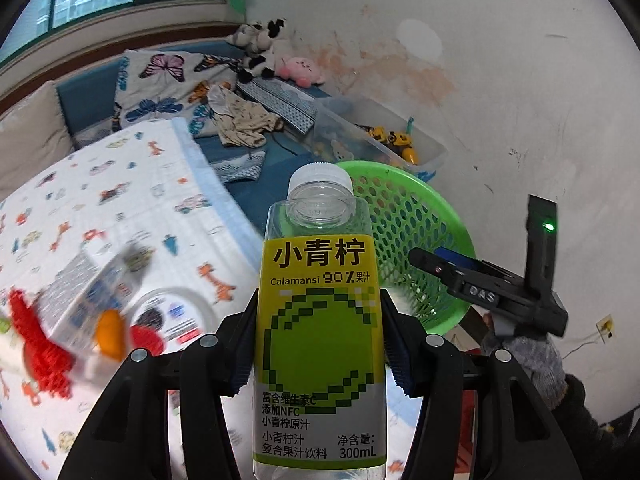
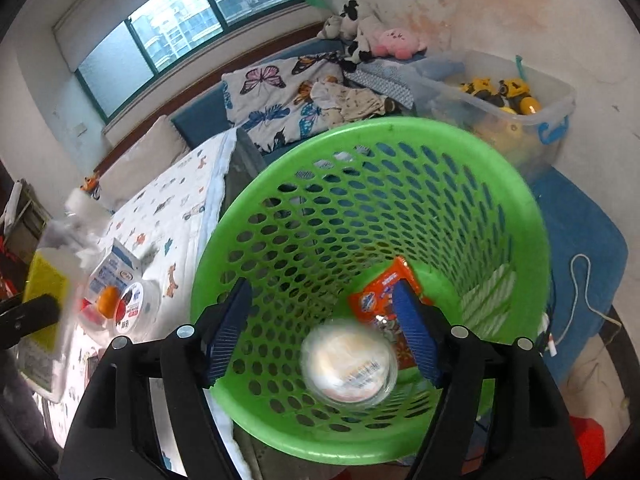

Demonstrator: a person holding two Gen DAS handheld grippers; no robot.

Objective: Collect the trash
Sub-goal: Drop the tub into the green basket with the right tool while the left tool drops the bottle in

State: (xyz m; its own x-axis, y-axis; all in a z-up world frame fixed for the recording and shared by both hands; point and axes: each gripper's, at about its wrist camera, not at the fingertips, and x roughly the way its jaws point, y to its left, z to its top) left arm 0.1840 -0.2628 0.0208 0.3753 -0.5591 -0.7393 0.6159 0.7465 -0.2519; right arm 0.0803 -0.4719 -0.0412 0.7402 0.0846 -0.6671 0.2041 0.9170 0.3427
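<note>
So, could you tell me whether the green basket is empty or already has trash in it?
Not empty. The right wrist view looks down into the green basket: an orange wrapper and a round clear plastic container lie inside it.

It was a lived-in home bedroom: a bed (image 1: 120, 208) under a cartoon-print sheet, a butterfly-print quilt (image 2: 280, 100), plush toys (image 2: 372, 36) beneath the window (image 2: 176, 28), and a clear bin of toy trucks (image 2: 508, 96) against a stained wall (image 1: 500, 80).
</note>
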